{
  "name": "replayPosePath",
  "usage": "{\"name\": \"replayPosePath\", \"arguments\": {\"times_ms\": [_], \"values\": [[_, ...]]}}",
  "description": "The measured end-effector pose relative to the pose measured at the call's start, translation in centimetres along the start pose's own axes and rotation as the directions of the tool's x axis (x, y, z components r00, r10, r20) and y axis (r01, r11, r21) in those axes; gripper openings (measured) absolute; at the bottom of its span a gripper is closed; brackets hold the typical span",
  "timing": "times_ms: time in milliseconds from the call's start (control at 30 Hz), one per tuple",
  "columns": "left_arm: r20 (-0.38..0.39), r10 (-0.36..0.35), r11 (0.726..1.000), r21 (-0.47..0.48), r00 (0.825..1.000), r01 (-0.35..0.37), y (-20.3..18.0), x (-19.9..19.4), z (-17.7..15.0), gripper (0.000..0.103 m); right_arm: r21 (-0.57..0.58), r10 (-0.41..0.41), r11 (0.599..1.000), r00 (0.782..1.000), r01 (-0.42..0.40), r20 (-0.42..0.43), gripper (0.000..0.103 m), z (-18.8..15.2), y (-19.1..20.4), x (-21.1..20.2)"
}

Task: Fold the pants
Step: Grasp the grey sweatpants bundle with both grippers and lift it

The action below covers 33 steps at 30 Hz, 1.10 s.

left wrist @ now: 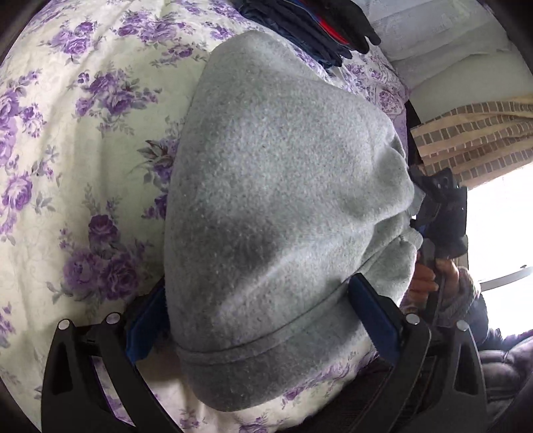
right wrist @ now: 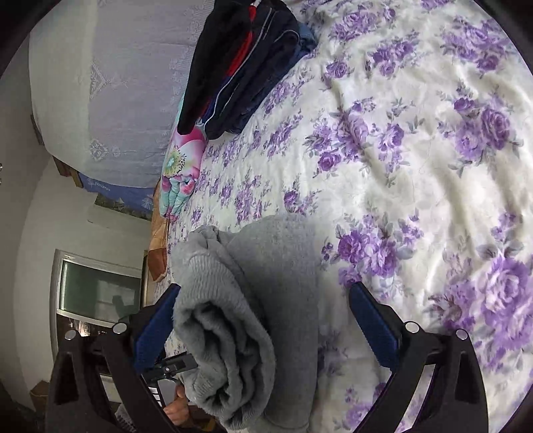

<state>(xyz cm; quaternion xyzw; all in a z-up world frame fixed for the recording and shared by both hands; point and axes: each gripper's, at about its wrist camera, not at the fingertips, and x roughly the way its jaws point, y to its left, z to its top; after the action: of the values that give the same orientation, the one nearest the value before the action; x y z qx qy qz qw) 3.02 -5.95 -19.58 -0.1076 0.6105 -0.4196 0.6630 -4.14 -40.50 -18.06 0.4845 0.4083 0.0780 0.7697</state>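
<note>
Grey fleece pants [left wrist: 283,186] lie folded into a thick bundle on the purple-flowered bedspread [left wrist: 83,133]. My left gripper [left wrist: 260,319] is open, with its blue pads on either side of the bundle's near hemmed end. In the right wrist view the pants [right wrist: 240,333] show their rolled, layered edge. My right gripper [right wrist: 266,319] is open too: its left pad [right wrist: 156,326] touches the bundle and its right pad [right wrist: 373,323] stands apart over the bedspread [right wrist: 416,150]. Each view shows the other gripper [left wrist: 439,206] [right wrist: 170,366] beside the pants, held by a hand [left wrist: 429,279].
A stack of dark folded clothes [right wrist: 246,66] [left wrist: 309,30] sits at the far side of the bed, next to a bright flowered cushion [right wrist: 180,166]. A brick-patterned curtain [left wrist: 473,140] and a bright window lie past the bed's edge. A wide stretch of bedspread extends beside the pants.
</note>
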Motion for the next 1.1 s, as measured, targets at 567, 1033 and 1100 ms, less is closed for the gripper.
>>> {"name": "replayPosePath", "arguments": {"times_ms": [567, 1033, 1100], "values": [[0.049, -0.238, 0.934, -0.263, 0.970, 0.243, 3.6, -0.6, -0.7, 0.097, 0.037, 0.098, 0.995, 0.993, -0.096, -0.063, 0.073, 0.9, -1.0, 1.3], [0.056, -0.049, 0.986, -0.155, 0.997, 0.058, -0.6, -1.1, 0.2, 0.060, 0.004, 0.070, 0.998, 0.997, -0.070, -0.032, 0.057, 0.1, -0.1, 1.4], [0.072, -0.047, 0.989, -0.138, 0.996, 0.057, -1.1, -1.9, 0.2, 0.053, -0.033, 0.044, 0.998, 0.999, -0.045, -0.021, 0.056, -0.2, 1.1, 1.0]]}}
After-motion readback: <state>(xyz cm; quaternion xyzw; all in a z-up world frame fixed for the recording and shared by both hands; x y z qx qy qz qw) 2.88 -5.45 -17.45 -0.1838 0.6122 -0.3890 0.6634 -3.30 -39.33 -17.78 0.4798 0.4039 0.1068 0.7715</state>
